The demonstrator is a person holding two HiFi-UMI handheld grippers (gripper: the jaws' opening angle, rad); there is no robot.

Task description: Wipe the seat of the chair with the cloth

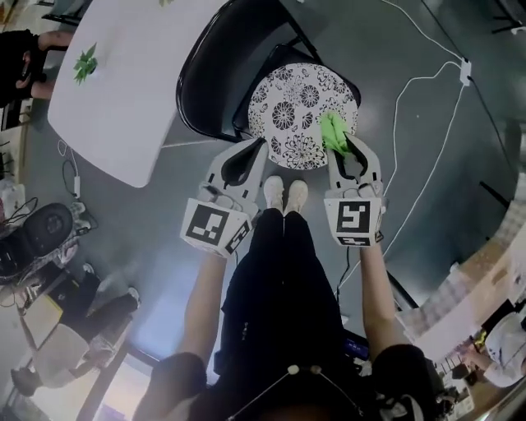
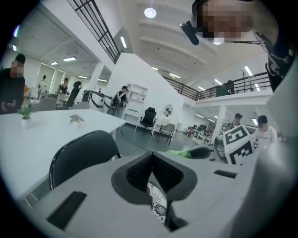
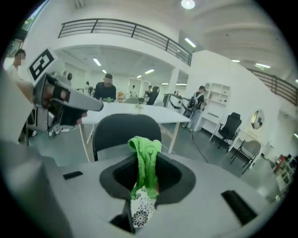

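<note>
Cloth (image 1: 333, 131) — green, bunched, clamped between right gripper (image 1: 348, 154) jaws, held over right edge of seat (image 1: 288, 99), likely ready to drag across patterned top. Left gripper (image 1: 241, 160) jaws together, seemingly empty — parked at seat's near edge, clear of wipe path.

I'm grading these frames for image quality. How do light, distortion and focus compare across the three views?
Head view: dim and bluish, edges bent by the wide lens, white table brightest, cloth and patterned seat sharp. Left gripper view: ceiling lamps glare, corners dark, the shut left gripper soft from closeness. Right gripper view: round dark vignette, cloth fairly crisp in the right gripper.
</note>
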